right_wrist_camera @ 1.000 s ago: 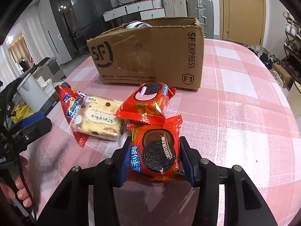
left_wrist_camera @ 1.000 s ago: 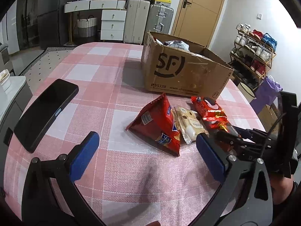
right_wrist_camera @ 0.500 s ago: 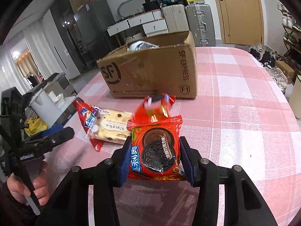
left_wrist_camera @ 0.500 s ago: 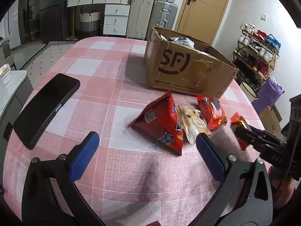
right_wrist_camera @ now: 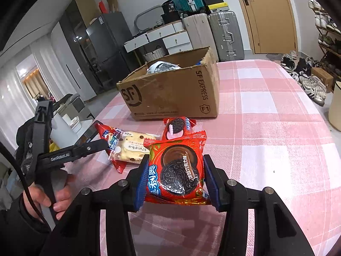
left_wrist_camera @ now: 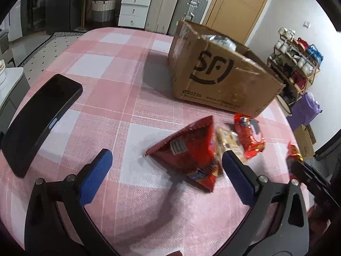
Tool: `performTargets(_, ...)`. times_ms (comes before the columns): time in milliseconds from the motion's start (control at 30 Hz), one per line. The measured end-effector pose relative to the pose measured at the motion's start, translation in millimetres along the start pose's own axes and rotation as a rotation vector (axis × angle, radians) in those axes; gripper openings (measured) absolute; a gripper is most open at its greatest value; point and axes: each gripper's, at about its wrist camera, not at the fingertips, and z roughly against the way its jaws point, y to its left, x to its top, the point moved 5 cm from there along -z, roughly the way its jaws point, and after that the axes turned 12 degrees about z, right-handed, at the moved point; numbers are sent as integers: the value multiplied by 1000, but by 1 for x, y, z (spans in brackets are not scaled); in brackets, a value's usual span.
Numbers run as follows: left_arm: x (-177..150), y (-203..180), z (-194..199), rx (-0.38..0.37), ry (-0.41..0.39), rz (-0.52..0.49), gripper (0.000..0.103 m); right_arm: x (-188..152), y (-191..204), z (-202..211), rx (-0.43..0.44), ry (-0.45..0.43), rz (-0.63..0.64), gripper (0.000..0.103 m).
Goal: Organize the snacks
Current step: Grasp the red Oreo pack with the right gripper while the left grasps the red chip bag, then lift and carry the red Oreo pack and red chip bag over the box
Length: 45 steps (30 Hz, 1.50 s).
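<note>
Your right gripper [right_wrist_camera: 175, 178] pinches the red Oreo packet [right_wrist_camera: 175, 170] by its side edges, held clear above the pink checked tablecloth [right_wrist_camera: 266, 128]. Second Oreo packet [right_wrist_camera: 177, 125], cream biscuit pack [right_wrist_camera: 133, 147] and red chip bag [left_wrist_camera: 187, 151] lie together just in front of the SF cardboard box [right_wrist_camera: 170, 93]. Your left gripper [left_wrist_camera: 166, 166] hangs wide and empty, its right pad beside the chip bag. Black phone [left_wrist_camera: 40, 119] lies well apart, left.

Cardboard box [left_wrist_camera: 223, 79] behind snack cluster; chip bag [left_wrist_camera: 189, 153] left of cream cake [left_wrist_camera: 229, 141]; phone [left_wrist_camera: 38, 121] far left, my view.
</note>
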Motion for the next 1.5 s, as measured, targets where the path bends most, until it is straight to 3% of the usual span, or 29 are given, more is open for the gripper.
performTargets(300, 11, -1, -20, -56, 45, 23, 100, -5, -8, 2, 5, -1, -24, 48)
performTargets(400, 10, 0, -25, -74, 54, 23, 92, -5, -8, 2, 8, -2, -25, 48)
performTargets(533, 9, -1, -24, -86, 55, 15, 66, -5, -7, 2, 14, -2, -24, 48)
performTargets(700, 7, -1, -21, -113, 67, 8, 55, -5, -7, 3, 18, -2, -24, 48)
performTargets(1167, -4, 13, 4, -128, 59, 27, 51, 2, 14, 24, 24, -33, 4, 48)
performTargets(1500, 1, 7, 46, -151, 1, 8, 51, 7, 24, 34, 22, -40, 17, 48)
